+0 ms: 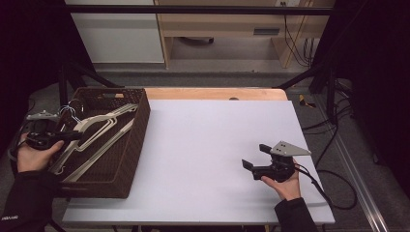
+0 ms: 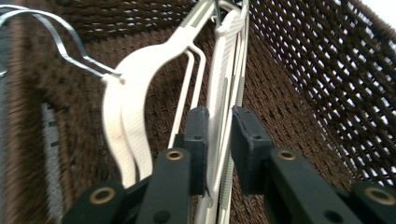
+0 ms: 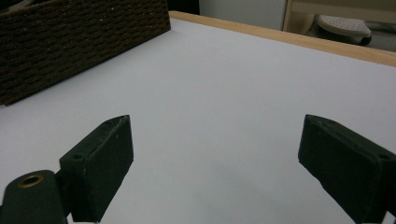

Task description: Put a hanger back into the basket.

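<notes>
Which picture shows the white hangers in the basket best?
The high view: the whole pile of hangers lies in the brown wicker basket. The left gripper view shows hanger parts close up. The right gripper view catches just the basket's side.

Black sleeves [image 1: 24, 200] — black claws, brass-ringed screws
</notes>
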Tool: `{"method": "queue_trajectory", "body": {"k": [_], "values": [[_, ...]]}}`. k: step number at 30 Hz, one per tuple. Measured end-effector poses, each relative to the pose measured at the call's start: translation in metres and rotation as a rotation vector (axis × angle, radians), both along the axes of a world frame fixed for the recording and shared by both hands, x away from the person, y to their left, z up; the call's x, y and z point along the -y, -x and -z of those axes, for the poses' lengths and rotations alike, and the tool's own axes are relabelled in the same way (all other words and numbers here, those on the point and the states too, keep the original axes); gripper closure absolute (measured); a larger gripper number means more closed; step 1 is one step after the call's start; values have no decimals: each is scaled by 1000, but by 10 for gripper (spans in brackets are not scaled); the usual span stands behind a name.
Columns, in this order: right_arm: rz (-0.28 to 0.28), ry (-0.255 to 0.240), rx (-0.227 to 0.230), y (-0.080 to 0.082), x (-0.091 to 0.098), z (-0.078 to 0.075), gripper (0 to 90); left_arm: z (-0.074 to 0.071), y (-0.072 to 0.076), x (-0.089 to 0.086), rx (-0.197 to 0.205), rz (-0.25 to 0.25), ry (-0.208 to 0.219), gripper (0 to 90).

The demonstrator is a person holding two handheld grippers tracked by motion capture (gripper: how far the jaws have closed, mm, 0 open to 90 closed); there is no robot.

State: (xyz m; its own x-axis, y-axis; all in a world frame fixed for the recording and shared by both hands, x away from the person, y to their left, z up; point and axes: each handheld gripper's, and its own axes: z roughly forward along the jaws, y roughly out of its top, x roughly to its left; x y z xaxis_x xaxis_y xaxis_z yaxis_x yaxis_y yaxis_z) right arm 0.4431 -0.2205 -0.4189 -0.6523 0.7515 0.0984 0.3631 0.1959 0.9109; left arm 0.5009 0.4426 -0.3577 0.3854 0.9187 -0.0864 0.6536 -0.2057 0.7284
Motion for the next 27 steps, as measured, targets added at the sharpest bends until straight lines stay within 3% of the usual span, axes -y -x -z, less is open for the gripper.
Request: {"method": "queue_trajectory", "body": {"k": [7,11,15,20,27], "values": [[4,-4,6,1,2,-2,102,-10,25,2,86,-3,78,707],[4,-4,6,1,3,-2,99,-12,41,13,132,32,103,654],[13,-8,7,2,4,-3,93,-11,54,33,193,80,110,549],[17,-16,19,3,8,-5,79,-8,67,62,258,138,165,411],[28,-35,24,4,12,-7,72,-2,79,107,329,219,221,287]]}}
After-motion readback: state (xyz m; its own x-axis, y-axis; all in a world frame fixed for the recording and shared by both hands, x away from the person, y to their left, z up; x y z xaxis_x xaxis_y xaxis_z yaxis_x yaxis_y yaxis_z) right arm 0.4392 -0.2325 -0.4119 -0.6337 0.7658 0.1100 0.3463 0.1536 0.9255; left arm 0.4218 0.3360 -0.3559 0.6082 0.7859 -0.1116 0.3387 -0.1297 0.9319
